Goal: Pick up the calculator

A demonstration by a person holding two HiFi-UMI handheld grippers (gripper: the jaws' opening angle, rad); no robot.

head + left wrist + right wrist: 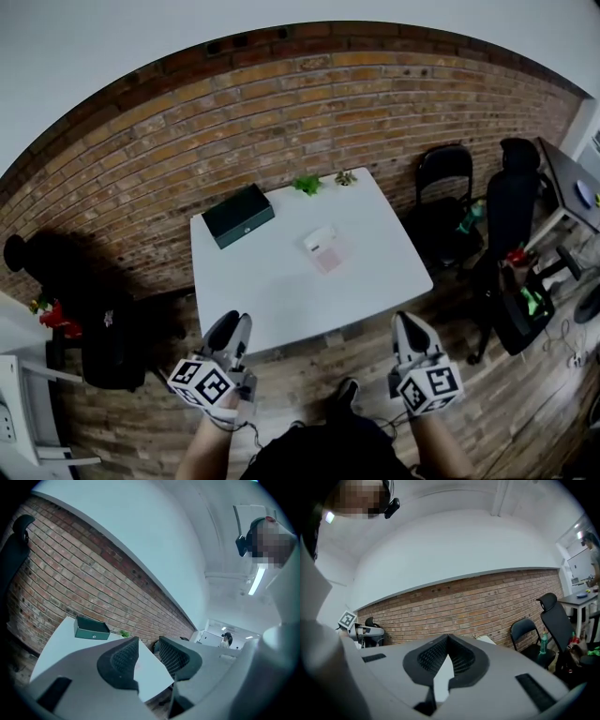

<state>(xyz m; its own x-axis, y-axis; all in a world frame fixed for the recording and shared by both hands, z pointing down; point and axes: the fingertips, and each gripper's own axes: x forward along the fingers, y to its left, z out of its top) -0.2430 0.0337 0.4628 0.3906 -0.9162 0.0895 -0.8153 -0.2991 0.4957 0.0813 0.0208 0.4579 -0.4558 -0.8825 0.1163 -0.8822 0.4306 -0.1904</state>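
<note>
Head view, calculator (pixel 324 249) small, details indistinct

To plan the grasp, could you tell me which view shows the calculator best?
The head view: the calculator lies in full sight on the table. Neither gripper view shows it clearly.

table (pixel 281 300): wall (pixel 187 122) behind it | box (pixel 238 215): on table, far-left corner | calculator (pixel 325 250): on table, right of centre, well apart from box | plants (pixel 307 184): far edge, right of box | chairs (pixel 445 187): right of table
</note>
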